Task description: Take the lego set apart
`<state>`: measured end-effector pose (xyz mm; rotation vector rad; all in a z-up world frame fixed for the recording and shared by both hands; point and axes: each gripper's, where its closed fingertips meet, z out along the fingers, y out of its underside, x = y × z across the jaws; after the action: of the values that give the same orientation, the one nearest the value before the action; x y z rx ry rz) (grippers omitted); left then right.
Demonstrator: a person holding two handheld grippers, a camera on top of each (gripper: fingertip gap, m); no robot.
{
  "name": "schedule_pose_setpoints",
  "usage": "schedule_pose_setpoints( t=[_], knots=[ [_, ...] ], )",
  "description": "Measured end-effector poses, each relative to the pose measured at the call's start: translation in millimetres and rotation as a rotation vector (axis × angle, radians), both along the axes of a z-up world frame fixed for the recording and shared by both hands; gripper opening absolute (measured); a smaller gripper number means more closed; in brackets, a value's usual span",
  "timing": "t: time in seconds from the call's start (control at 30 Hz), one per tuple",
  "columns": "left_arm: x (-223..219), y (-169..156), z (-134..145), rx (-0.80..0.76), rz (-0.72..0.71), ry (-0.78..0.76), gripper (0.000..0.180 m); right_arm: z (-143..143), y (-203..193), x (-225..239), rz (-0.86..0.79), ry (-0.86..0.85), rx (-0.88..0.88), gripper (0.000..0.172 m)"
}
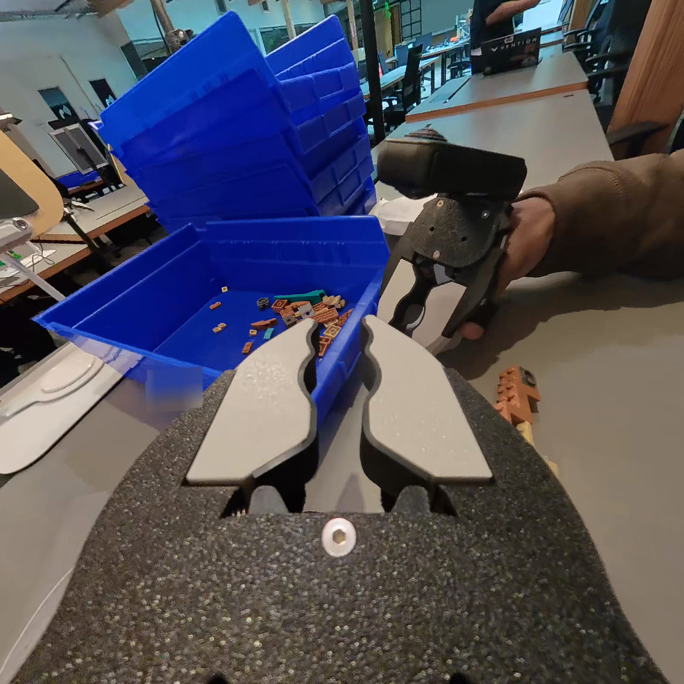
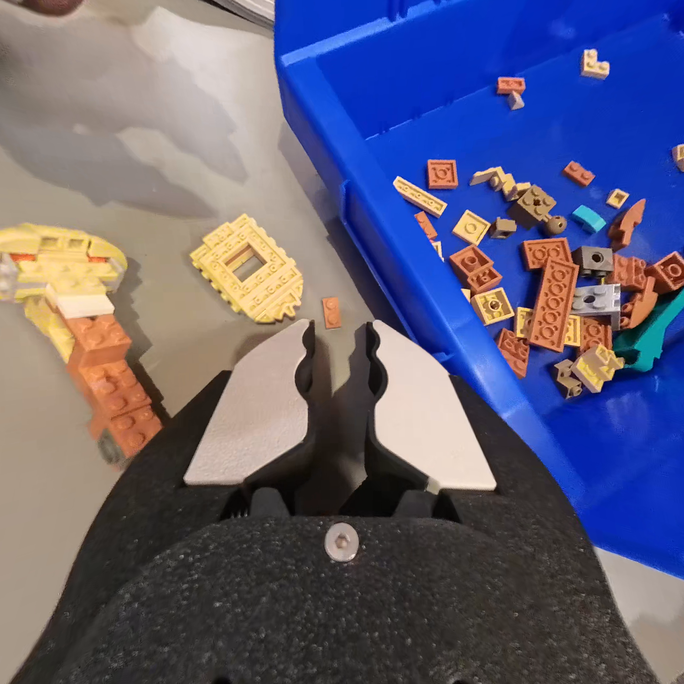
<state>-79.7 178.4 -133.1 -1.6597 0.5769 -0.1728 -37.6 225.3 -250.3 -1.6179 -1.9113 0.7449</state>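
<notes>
The right gripper (image 2: 339, 327) hovered with narrow, empty jaws just short of a small brown plate (image 2: 331, 312) on the table (beside the blue bin (image 2: 370, 222)); a skewed pinch might flick it away, while the left gripper (image 1: 338, 325) hung empty, narrowly parted, over the bin's rim

Both wrist views sit close over the table — sharing the blue bin (image 1: 207, 333) of bricks.

black sign (image 1: 512, 50) — perhaps lettered, wording withheld

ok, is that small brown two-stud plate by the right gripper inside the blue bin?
No, the small brown two-stud plate lies on the grey table, outside the blue bin, just ahead of the right gripper.
</notes>
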Motion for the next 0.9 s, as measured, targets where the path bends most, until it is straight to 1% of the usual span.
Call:
schedule_pose_setpoints(
  t=[0.27, 0.33, 0.37, 0.5, 0.63, 0.7, 0.73, 0.8, 0.87, 0.9],
  knots=[
    [-6, -7, -3, 0.014, -0.002, -0.021, 0.017, -4, 0, -3, -0.079, -0.113, -0.008, 0.023],
    [-6, -7, -1, 0.025, -0.003, -0.042, 0.016, -4, 0, -3, -0.087, -0.130, -0.010, 0.015],
    [-7, -7, 0, 0.028, -0.004, -0.053, 0.016, -5, 0, -3, -0.088, -0.137, -0.008, 0.009],
    [-11, -5, 1, 0.043, 0.010, -0.060, 0.015, -5, -2, -3, -0.076, -0.150, 0.006, 0.008],
    [-17, -4, 2, 0.060, 0.031, -0.084, 0.014, -3, -10, 0, -0.045, -0.118, -0.024, 0.007],
    [-19, -3, 3, 0.071, 0.039, -0.089, 0.013, 7, -14, 2, -0.018, -0.073, -0.036, 0.007],
    [-20, -3, 4, 0.079, 0.043, -0.088, 0.013, 18, -18, 1, 0.006, -0.032, -0.046, 0.007],
    [-21, -3, 5, 0.091, 0.042, -0.086, 0.013, 48, -19, -6, 0.016, 0.085, -0.066, 0.007],
    [-20, -3, 5, 0.096, 0.041, -0.080, 0.013, 79, -7, -18, -0.040, 0.207, -0.069, 0.008],
    [-20, -3, 4, 0.097, 0.038, -0.076, 0.013, 90, 7, -25, -0.107, 0.254, -0.052, 0.008]
  ],
)
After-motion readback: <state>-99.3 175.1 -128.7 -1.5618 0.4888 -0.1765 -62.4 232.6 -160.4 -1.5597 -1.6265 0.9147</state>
